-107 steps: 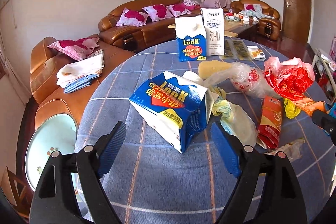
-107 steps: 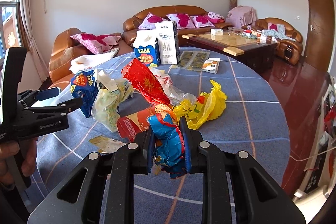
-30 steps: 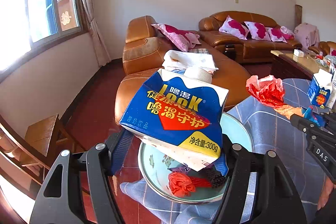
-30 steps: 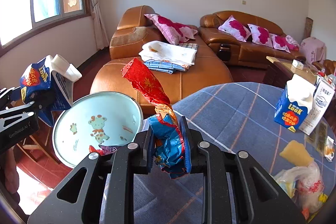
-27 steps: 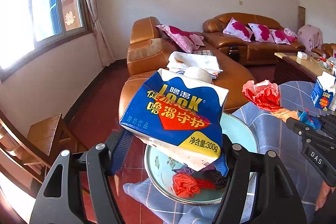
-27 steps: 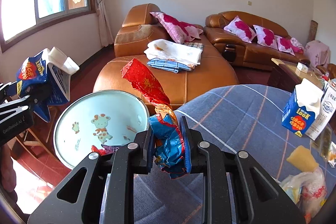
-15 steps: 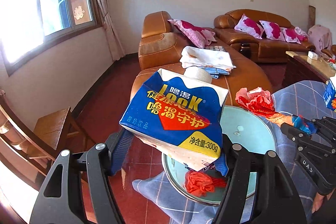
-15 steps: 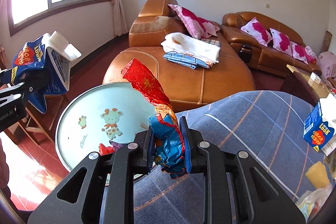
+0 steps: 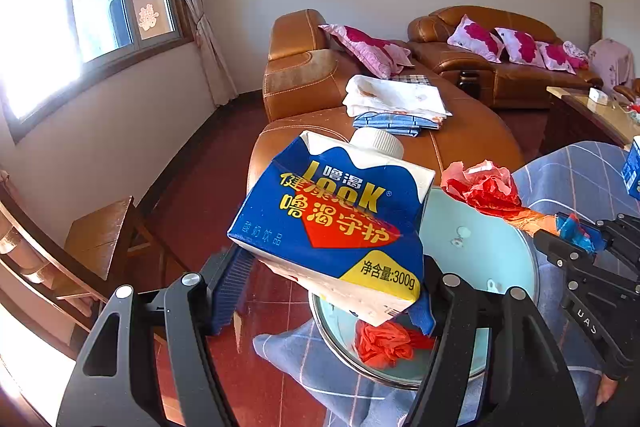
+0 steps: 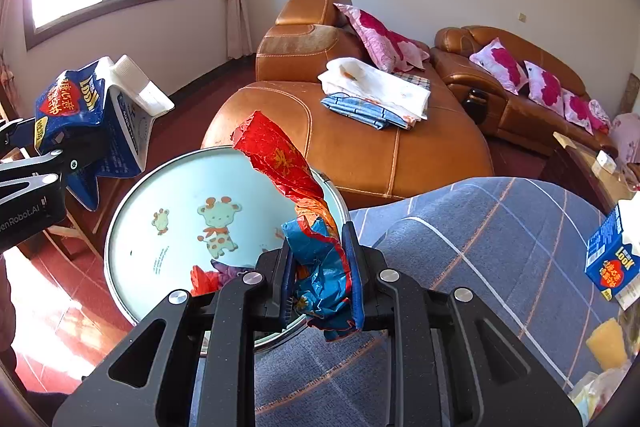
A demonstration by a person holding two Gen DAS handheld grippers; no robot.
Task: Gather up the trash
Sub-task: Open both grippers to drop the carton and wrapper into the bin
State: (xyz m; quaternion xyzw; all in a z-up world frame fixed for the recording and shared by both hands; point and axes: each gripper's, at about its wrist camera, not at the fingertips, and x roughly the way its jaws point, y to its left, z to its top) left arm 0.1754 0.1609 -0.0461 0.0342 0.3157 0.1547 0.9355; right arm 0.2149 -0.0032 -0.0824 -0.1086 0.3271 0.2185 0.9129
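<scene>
My left gripper (image 9: 324, 291) is shut on a crushed blue LOOK milk carton (image 9: 336, 223) and holds it in the air left of a pale green round basin (image 9: 480, 259). The carton also shows in the right wrist view (image 10: 96, 115). My right gripper (image 10: 320, 279) is shut on a crumpled red and blue snack wrapper (image 10: 292, 179) over the basin's near rim (image 10: 120, 227). That wrapper also shows in the left wrist view (image 9: 488, 193). The basin holds red crumpled trash (image 9: 380, 343) at its near side.
The blue checked table (image 10: 460, 267) carries another LOOK carton (image 10: 612, 263) and a yellow piece (image 10: 604, 343). A brown leather sofa (image 10: 360, 143) with folded cloths stands behind the basin. A wooden stool (image 9: 100, 235) stands on the red floor at left.
Both grippers picked up their trash from the table and swung left to the basin. In the last second the views drifted slightly further left, with the wrapper closer over the basin.
</scene>
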